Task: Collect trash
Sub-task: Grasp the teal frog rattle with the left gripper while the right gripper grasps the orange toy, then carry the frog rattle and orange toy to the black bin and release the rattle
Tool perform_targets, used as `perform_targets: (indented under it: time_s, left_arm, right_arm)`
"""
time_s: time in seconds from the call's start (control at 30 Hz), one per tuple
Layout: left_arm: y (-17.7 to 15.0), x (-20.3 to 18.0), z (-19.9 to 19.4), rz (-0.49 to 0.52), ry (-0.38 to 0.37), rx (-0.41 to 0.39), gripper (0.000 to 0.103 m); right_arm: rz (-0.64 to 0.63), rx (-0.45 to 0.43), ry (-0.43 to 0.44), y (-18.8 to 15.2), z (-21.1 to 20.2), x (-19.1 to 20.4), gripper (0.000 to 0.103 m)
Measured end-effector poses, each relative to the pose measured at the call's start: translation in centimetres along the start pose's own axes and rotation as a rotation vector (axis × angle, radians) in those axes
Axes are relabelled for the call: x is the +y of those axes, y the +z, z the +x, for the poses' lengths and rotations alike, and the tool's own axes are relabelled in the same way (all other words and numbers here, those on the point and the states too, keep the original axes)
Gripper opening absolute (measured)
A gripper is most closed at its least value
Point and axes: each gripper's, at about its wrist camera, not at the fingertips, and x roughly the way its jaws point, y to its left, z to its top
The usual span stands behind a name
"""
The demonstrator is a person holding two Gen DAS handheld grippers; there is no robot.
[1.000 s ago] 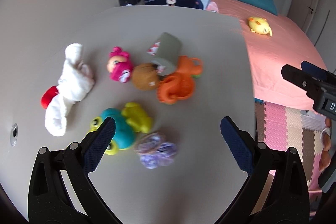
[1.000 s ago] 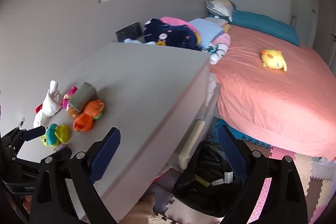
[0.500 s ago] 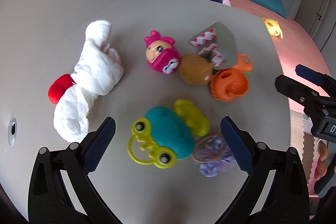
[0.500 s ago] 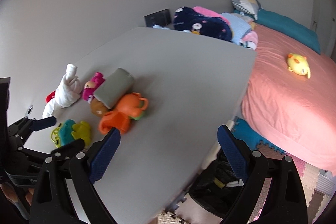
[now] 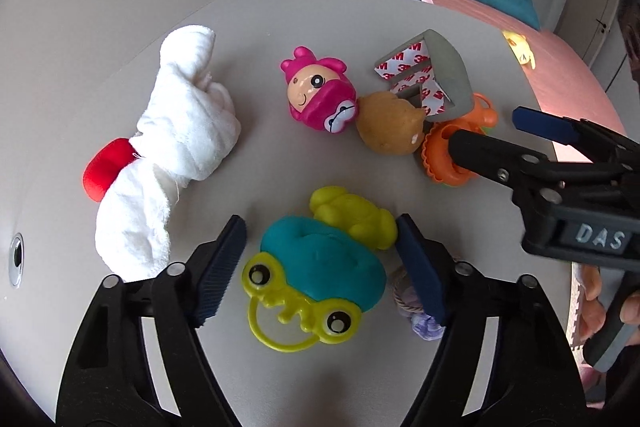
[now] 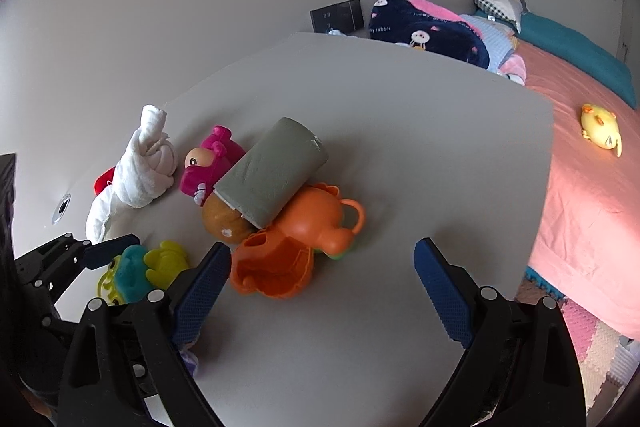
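Left wrist view, taking the teal and yellow frog toy [image 5: 320, 267] as landmark: left of it and beyond lies a rolled white terry towel [image 5: 172, 151], soft and lumpy, with a red piece [image 5: 106, 169] at its near left side; straight beyond the frog sits a glossy pink doll head [image 5: 318, 97], touching a tan rounded toy [image 5: 390, 123] to its right; a grey roll of foam tape [image 5: 444, 71] with red-printed white backing leans over the tan toy and the ribbed orange plastic toy [image 5: 448, 155]; just right of the frog, half hidden by a blue pad, is a crumpled lilac wrapper [image 5: 420, 315], the likeliest trash on the grey table [image 5: 280, 27]; the left gripper [image 5: 320, 259] straddles the frog, its ridged blue pads either side of the smooth body with a sliver of gap on the left, so not clamped; its jaws have just been closing, narrower than a second ago when they stood wide and the frog lay farther off; the right gripper [image 5: 500, 131] juts in from the right over the orange toy, blocking part of it; in the right wrist view the right gripper [image 6: 324, 279] stands wide apart with nothing between its pads, the orange toy just ahead of its left pad, nearer than before; right of the table lies a pink bed [image 6: 580, 207] with a yellow plush [image 6: 600, 129]
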Motion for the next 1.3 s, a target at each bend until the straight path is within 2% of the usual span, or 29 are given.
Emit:
perform_targets:
  time_s: [0.03, 0.13, 0.3, 0.53, 0.6, 0.8, 1.07, 1.3]
  left_arm:
    - [0.0, 0.1, -0.1, 0.0, 0.002, -0.005, 0.064]
    - [-0.1, 0.3, -0.3, -0.006, 0.001, -0.012, 0.064]
    - [-0.4, 0.5, -0.6, -0.006, 0.005, -0.018, 0.064]
    - [-0.6, 0.4, -1.0, -0.009, 0.011, -0.018, 0.064]
    - [-0.6, 0.2, -1.4, -0.009, 0.01, -0.025, 0.064]
    - [-0.7, -0.2, -2.8, -0.025, 0.014, -0.054, 0.063]
    - [-0.9, -1.1, -5.3, -0.037, 0.005, -0.1, 0.063]
    - [-0.3, -4.2, -6.9, 0.004, -0.012, -0.128, 0.063]
  right_arm:
    - [0.0, 0.001, 0.0, 0.1, 0.2, 0.1, 0.093]
    - [-0.003, 0.007, 0.005, 0.3, 0.8, 0.4, 0.09]
    - [-0.023, 0.004, -0.005, 0.6, 1.4, 0.7, 0.062]
    - [0.019, -0.001, 0.036, 0.2, 0.4, -0.3, 0.049]
    - [0.028, -0.002, 0.054, 0.1, -0.2, -0.5, 0.035]
    - [0.039, 0.012, 0.071, -0.7, -1.5, -1.0, 0.035]
    - [0.058, -0.054, 0.071, -1.0, -5.3, -2.2, 0.035]
    - [0.085, -0.108, 0.057, -1.5, -8.7, -4.2, 0.035]
